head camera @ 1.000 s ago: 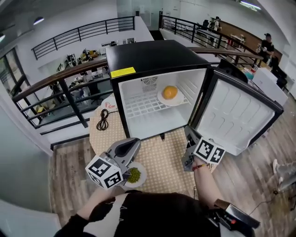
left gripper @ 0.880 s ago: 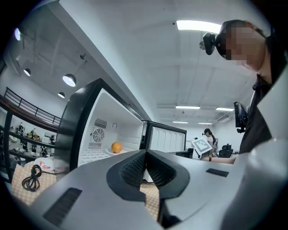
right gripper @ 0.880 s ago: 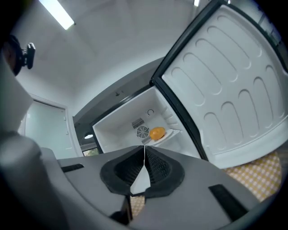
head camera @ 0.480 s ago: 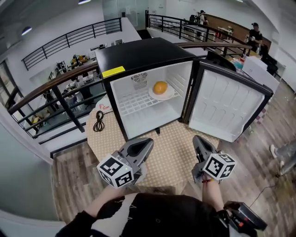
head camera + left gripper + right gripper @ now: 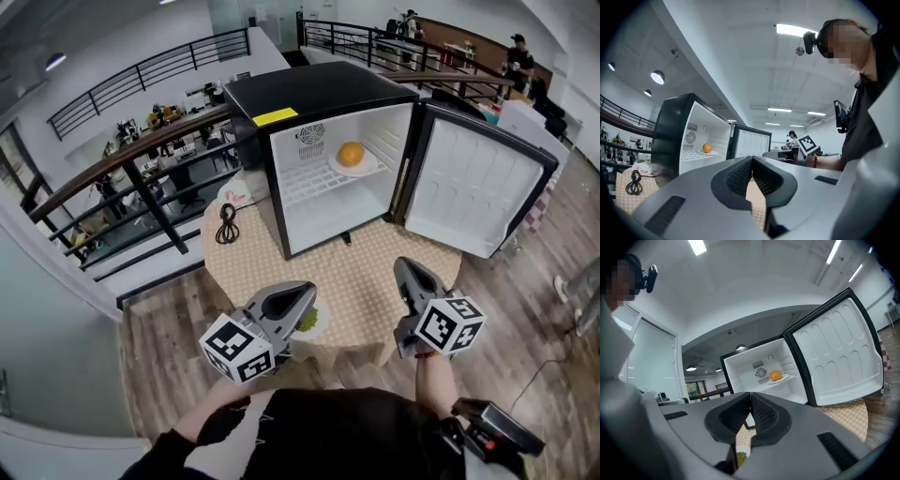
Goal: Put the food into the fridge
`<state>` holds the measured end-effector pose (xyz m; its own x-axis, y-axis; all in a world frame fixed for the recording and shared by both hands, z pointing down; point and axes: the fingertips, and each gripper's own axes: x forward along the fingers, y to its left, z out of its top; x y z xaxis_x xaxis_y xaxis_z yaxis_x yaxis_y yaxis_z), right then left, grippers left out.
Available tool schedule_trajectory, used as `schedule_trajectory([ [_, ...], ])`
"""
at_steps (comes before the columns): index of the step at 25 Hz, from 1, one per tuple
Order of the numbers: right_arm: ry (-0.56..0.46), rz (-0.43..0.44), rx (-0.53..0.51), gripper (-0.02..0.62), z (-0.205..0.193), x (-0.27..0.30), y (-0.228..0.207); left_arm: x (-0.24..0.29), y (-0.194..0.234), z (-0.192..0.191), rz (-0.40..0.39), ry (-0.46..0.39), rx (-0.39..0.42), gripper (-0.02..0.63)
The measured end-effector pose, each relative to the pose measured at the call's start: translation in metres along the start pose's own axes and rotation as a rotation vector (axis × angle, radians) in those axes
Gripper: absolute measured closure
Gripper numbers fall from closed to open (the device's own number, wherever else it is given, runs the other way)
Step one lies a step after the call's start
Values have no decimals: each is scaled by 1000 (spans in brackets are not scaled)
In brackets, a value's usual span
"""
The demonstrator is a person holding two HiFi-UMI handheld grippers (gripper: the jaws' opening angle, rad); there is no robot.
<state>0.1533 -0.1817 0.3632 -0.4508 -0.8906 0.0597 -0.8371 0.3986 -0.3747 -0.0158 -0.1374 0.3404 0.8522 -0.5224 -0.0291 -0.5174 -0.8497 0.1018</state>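
1. A black mini fridge [image 5: 309,94] stands on the far half of a round table with a beige checked cloth [image 5: 370,281]. Its white-lined door [image 5: 478,192] is swung wide open to the right.
2. Inside, on the white wire shelf [image 5: 309,186], sits a round orange fruit [image 5: 351,154] on a small white plate [image 5: 373,167], towards the far right corner of the compartment. The floor of the compartment below the shelf is bare.
3. A second white plate [image 5: 321,330], carrying a heap of green food [image 5: 307,321], rests at the near edge of the table, outside the fridge and well apart from it.
4. The left gripper [image 5: 305,289] hangs just over that plate and hides its left part. Its jaws are pressed together at the tips, with nothing between them.
5. The right gripper [image 5: 405,265] is held over the near right part of the table, well right of the green food. Its jaws are likewise closed tip to tip and carry nothing.
6. Both grippers point towards the open fridge, and neither touches the plate, the food or the fridge.
7. A coiled black cable [image 5: 227,223] lies on the cloth to the left of the fridge.
8. A yellow rectangular sticker [image 5: 275,117] is stuck on the fridge's top front edge.
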Motion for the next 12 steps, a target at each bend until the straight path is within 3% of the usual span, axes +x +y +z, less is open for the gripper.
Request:
schedule_trajectory([
  [6,7,-29,-2,578,-20,-24,70,-79,-19,-2,-2,26,-7,595],
  [12,22,-85,0,578,-60,-62,111,-137,-36,-13,-4,18,-40,595],
])
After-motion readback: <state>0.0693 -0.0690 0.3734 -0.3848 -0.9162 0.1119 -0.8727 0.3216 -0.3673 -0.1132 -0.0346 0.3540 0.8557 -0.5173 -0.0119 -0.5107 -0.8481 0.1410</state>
